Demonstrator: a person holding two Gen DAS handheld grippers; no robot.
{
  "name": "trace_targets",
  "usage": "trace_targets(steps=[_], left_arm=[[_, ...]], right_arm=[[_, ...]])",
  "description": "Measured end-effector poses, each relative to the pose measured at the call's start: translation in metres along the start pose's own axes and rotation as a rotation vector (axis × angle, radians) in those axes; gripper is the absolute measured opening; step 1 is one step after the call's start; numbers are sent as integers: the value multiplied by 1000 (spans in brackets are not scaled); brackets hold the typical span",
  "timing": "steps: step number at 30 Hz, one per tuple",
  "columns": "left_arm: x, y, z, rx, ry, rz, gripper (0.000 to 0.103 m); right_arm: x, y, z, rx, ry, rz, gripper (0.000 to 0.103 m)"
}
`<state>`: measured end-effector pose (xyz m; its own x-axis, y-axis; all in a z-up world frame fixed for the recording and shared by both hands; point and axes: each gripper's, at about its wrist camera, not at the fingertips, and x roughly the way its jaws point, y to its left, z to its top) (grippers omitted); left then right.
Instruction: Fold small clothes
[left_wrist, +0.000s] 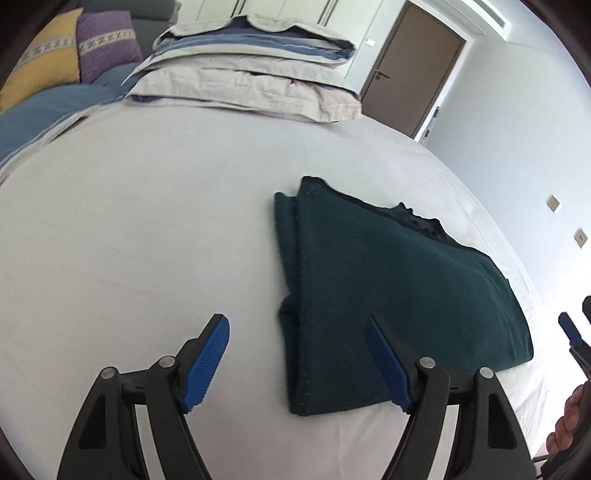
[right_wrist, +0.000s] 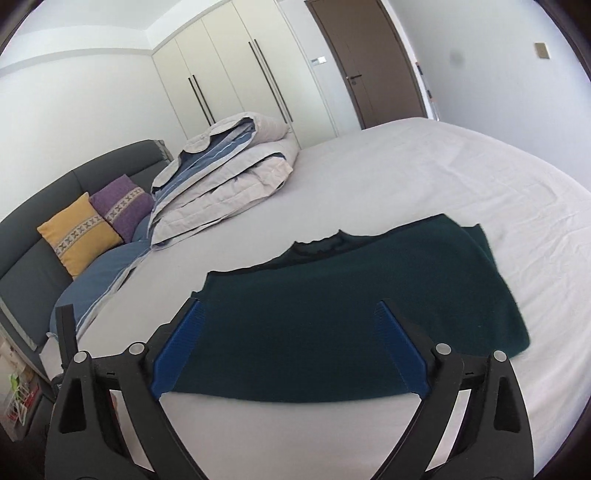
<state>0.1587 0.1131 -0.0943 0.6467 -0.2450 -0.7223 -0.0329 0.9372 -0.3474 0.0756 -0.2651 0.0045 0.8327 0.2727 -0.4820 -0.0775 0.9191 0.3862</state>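
We see the folded dark green sweater (left_wrist: 388, 280) on the bed (left_wrist: 147, 221), left claw (left_wrist: 295, 362) and right claw (right_wrist: 288, 347) both wide and empty.

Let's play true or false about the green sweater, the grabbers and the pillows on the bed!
1. The green sweater lies folded on the bed. True.
2. The right gripper is squeezing the sweater. False: its jaws are open and it holds nothing.
3. The left gripper is open. True.
4. The yellow pillow sits on top of the sweater. False: it leans against the headboard, beside a purple pillow.
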Motion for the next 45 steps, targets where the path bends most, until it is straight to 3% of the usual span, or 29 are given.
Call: trace_targets(steps=[2,5,12,19,21,23,25,29,37,41,45], left_arm=[[8,15,4,-53,28,-26,77],[25,32,8,-144,85,-132,76],[58,33,24,-208,171,-239,76],[88,35,39,-335,300,-423,76],[93,30,40,-330,340,-449,75],[95,29,39,-341,366,-460,65],[97,32,35,-364,392,-484,47],[98,39,26,-378,388,-494,26],[90,38,25,-361,329,-488,20],[85,30,28,-312,304,-471,19],[73,14,36,-237,274,-446,18]], right_arm=[[18,6,4,38,63,81,94],[43,7,3,121,152,203,94],[95,-2,-9,256,225,343,92],[130,-16,-22,382,276,446,81],[138,-15,-25,395,290,455,80],[146,-14,-29,410,305,467,80],[153,-11,-30,414,321,474,80],[168,0,-30,405,361,485,80],[219,27,-18,359,470,467,80],[262,25,-33,371,605,369,79],[268,24,-37,370,584,381,79]])
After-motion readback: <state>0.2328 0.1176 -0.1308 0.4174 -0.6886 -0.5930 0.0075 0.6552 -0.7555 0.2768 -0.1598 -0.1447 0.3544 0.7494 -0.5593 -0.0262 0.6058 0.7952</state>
